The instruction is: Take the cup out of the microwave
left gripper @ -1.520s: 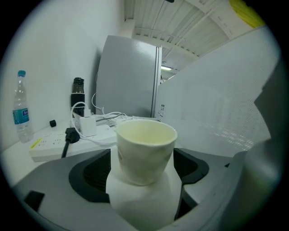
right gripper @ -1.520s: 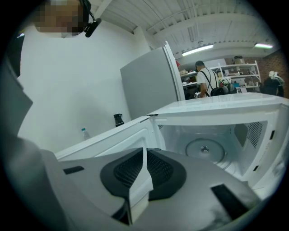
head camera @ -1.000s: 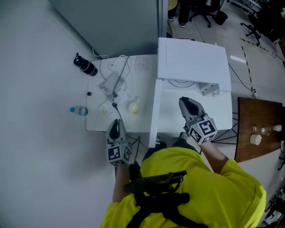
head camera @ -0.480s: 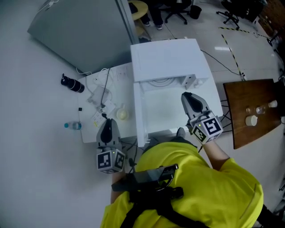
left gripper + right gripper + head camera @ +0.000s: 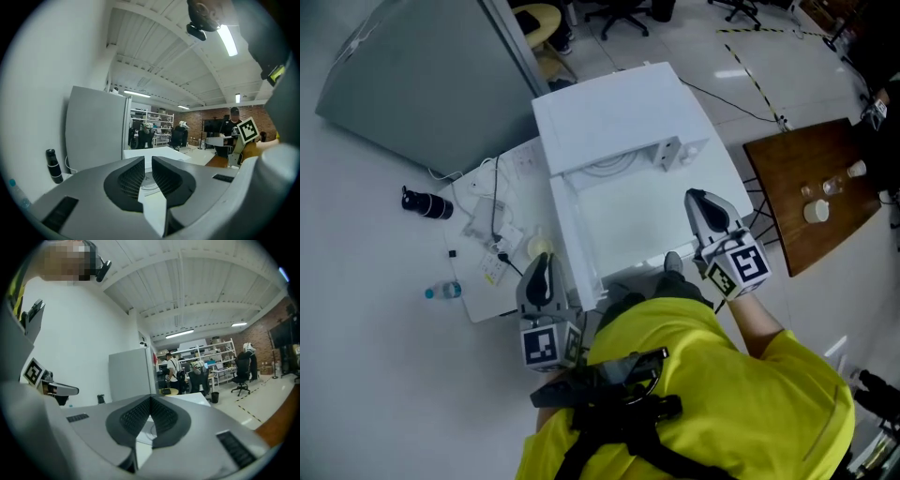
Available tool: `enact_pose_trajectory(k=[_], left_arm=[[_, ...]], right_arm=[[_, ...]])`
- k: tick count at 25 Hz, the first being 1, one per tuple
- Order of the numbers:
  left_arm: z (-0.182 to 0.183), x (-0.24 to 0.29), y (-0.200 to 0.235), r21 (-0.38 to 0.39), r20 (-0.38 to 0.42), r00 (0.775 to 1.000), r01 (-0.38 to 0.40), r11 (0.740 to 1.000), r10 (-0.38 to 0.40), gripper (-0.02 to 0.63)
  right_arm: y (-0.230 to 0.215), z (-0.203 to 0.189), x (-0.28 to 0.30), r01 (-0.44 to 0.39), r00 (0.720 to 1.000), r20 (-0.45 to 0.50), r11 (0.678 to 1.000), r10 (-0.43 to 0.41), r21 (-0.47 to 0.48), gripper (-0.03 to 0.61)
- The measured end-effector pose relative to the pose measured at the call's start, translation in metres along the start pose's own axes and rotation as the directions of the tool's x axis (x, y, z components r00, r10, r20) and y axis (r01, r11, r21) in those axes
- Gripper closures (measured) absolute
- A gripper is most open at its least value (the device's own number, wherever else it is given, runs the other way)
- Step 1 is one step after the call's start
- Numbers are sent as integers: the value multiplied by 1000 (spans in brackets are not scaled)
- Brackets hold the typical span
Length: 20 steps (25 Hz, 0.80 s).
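Observation:
A white box-shaped appliance (image 5: 614, 103) stands on a white table (image 5: 628, 225) in front of me, seen from above. A round ring-shaped plate (image 5: 605, 169) shows at its front edge. I see no cup inside it from here. A small cream round object (image 5: 539, 247), perhaps a cup, sits on the low side table at the left. My left gripper (image 5: 540, 267) hovers over that side table's near edge, its jaws (image 5: 147, 161) together and empty. Over the white table's right side, my right gripper (image 5: 698, 199) is also shut and empty (image 5: 151, 399).
A black bottle (image 5: 427, 203) and a plastic water bottle (image 5: 441, 292) lie on the floor at the left. Cables and a power strip (image 5: 492, 239) litter the side table. A wooden table (image 5: 806, 187) with small jars stands at the right, a grey panel (image 5: 422, 75) behind.
Both grippers have lifted and drawn back toward me, still shut. My head view has swung, so the table and white box now lie tilted and further up.

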<state>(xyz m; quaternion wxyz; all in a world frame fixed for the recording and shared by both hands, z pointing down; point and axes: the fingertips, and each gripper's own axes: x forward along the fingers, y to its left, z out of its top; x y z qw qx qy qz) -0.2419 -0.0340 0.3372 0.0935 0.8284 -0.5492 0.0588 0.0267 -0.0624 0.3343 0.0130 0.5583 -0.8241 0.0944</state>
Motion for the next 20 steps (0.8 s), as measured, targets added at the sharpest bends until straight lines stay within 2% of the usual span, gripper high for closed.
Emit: enact_pose_trajectory(k=[3,6,10,20], left_arm=[[-9,9,-11,-6,-21,998,59,998,-59,574],[-9,9,-13,-9,-27,998,55,998,-55,574],[-7,-3,-17,51,-21,1000,21,998,-20,574],[-18,-26,-66,-20,-83,997,-13,1000,12,574]], right_arm=[[-15,-7,-13,76,997,3,997,-76,7,574],[-19,-8,-19,100,995,10,995,-100,14,574],[-22,-11,-23,76,997,7,997,-76,28,574],[-31,-9,-80,10,999,-36,1000,-9,22,574]])
